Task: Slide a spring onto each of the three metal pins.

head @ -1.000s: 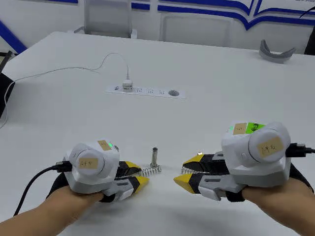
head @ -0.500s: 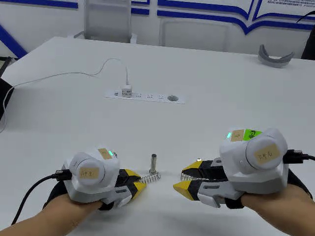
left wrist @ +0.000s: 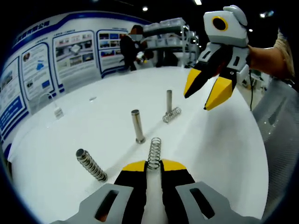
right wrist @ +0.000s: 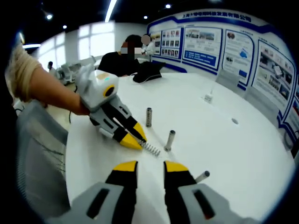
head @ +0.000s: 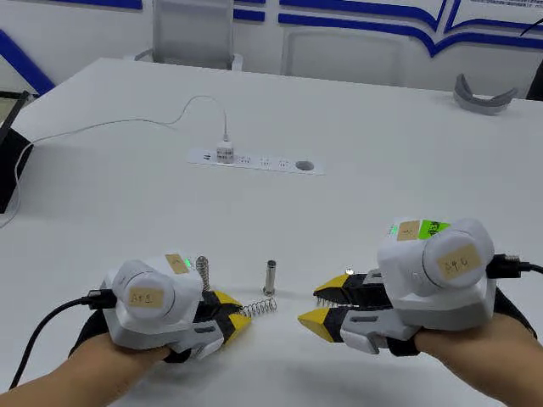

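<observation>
L gripper point(head: 231, 320) sits low at the table's near edge, forearm flat, pointing to 3 o'clock. Its jaws pinch a spring point(head: 259, 307) by one end; the rest sticks out toward the bare pin point(head: 271, 277), which stands upright just past it at 12. R gripper point(head: 318, 305) faces it from 3 o'clock, pointing to 9, jaws spread w/ nothing betw them. At 11, close by L gripper, stands the pin w/ spring on point(head: 204, 271). The third pin point(left wrist: 169, 100) is near R jaws, a loose spring point(left wrist: 172, 115) leaning at its base. Beyond: open white table point(head: 382, 195), power strip point(head: 254, 160) at 12, far edge well off.
</observation>
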Action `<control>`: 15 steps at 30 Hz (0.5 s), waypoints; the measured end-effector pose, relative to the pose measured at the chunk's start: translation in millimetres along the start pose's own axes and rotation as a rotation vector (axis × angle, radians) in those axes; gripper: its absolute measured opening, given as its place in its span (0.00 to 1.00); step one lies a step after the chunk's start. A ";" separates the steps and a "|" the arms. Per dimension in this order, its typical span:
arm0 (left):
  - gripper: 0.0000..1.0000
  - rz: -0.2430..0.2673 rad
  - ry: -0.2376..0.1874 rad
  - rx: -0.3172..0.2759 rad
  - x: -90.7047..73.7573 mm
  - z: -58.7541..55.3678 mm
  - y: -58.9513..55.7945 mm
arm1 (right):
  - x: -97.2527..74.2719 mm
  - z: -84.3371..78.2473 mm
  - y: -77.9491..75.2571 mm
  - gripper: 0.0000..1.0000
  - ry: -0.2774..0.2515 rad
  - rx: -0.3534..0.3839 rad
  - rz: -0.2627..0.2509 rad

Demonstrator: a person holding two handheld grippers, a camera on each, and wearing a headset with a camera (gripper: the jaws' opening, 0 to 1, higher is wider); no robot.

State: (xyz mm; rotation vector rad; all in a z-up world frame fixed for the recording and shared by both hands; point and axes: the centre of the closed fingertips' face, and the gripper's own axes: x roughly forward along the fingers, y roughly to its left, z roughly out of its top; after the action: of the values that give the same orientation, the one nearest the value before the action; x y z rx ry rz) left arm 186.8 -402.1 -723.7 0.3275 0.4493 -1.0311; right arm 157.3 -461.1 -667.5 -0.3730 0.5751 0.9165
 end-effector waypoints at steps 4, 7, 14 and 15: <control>0.10 -0.031 -0.027 0.029 -11.3 5.5 -11.5 | 4.0 -0.3 3.3 0.23 0.011 -0.029 0.020; 0.10 -0.053 -0.049 0.037 -19.2 11.2 -18.7 | 8.1 0.4 5.4 0.23 0.012 -0.046 0.042; 0.10 -0.105 -0.094 0.064 -35.6 25.0 -33.2 | 14.8 1.8 15.4 0.23 0.011 -0.109 0.107; 0.10 -0.111 -0.098 0.065 -37.1 26.4 -34.5 | 15.2 2.1 16.0 0.23 0.009 -0.109 0.112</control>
State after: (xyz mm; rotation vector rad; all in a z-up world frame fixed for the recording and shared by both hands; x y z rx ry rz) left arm 145.7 -403.2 -684.0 0.3114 0.3494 -1.1670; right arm 152.0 -441.4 -676.1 -0.4465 0.5605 1.0564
